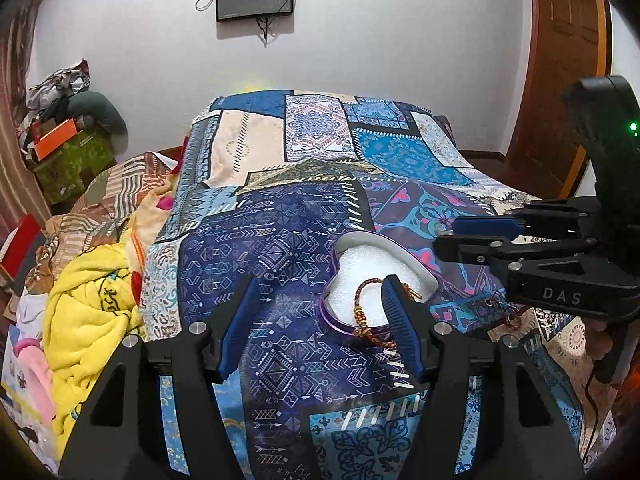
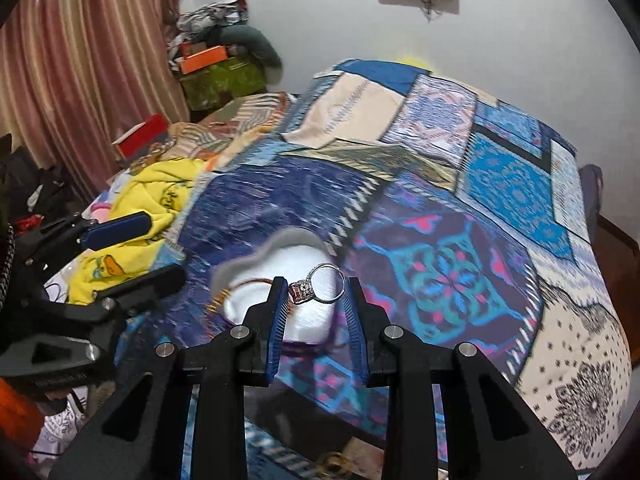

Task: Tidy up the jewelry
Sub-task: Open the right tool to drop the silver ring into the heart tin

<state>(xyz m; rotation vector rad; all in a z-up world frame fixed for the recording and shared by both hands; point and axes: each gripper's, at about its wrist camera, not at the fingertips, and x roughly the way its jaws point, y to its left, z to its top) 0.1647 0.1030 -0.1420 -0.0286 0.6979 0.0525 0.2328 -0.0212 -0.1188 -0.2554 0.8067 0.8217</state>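
Between our right gripper's [image 2: 316,300] blue pads we are holding a silver ring [image 2: 320,285], its stone pressed against the left pad [image 2: 280,304] and its band reaching across to the other, so the jaws are closing on it only lightly. We are carrying it above the heart-shaped purple box [image 1: 352,322], whose white foam [image 1: 372,268] is lying bare on the patterned bedspread [image 1: 280,240]. Our left gripper [image 1: 316,312] is standing wide open and empty, low over the bedspread beside the box, its right pad in front of the box's rim. A braided brown bracelet [image 1: 362,312] is already sitting in the box, draping over the near wall. We are judging that the risk lies in the release: the ring is pinched at two small spots, so it could twist out early, bounce off the foam and vanish into the busy print. The box is light and unheld, so a nudge from either gripper could tip it.
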